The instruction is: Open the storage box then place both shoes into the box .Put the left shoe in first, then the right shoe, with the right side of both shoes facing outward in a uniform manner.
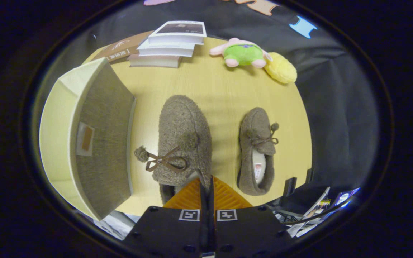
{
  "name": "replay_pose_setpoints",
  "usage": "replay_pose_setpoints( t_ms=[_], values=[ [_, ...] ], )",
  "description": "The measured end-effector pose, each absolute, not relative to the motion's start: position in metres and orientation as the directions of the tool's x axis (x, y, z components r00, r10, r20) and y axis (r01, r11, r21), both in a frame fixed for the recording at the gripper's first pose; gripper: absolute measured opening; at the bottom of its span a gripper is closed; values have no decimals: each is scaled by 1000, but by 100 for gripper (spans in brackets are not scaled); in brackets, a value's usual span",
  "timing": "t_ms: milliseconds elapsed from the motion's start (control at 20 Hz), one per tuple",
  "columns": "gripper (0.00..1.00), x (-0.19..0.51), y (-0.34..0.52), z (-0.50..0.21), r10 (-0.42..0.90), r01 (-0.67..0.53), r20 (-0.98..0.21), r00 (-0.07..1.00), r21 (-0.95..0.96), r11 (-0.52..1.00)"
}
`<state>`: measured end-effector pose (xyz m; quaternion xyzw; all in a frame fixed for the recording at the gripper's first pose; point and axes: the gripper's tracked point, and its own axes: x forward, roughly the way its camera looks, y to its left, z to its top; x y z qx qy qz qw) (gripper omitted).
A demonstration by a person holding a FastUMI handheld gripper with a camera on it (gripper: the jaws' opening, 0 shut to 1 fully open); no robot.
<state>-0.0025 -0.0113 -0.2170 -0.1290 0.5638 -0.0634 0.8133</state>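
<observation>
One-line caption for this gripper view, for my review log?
Hand-held gripper pinches the nearer slipper's heel rim; second slipper sits beside it, storage box on the other side.

The gripper view is taken from above the hand-held gripper (pixel 207 184), aimed steeply down along its fingers at the desk (pixel 224 93), close over the near shoe (pixel 183 139).

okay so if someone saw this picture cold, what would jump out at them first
Probably the fuzzy brown slipper with its bow and pompoms, lifted just ahead of the gripper, whose orange fingers are pinched on its heel edge. Its mate lies beside it on the wooden table, and the storage box stands at the other side.
</observation>
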Motion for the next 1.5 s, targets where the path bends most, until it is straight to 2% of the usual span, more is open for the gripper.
replay_pose_setpoints(
  t_ms=[200,500,600,750,850,1000,1300,1500],
  values=[
    [3,-18,-8,-161,-321,21,-864,387,-339,940],
    [3,-28,38,-90,-321,44,-838,442,-337,940],
    [4,-24,67,-74,-297,26,-831,471,-324,946],
    [4,-11,127,-66,-186,-36,-828,529,-241,970],
    [3,-11,161,-74,-128,-84,-835,535,-204,975],
    [4,-13,189,-103,-123,-128,-856,503,-215,968],
    [4,-4,243,-185,-31,-149,-911,412,-101,984],
    [4,-3,247,-225,-87,-200,-935,343,-164,966]
  ],
)
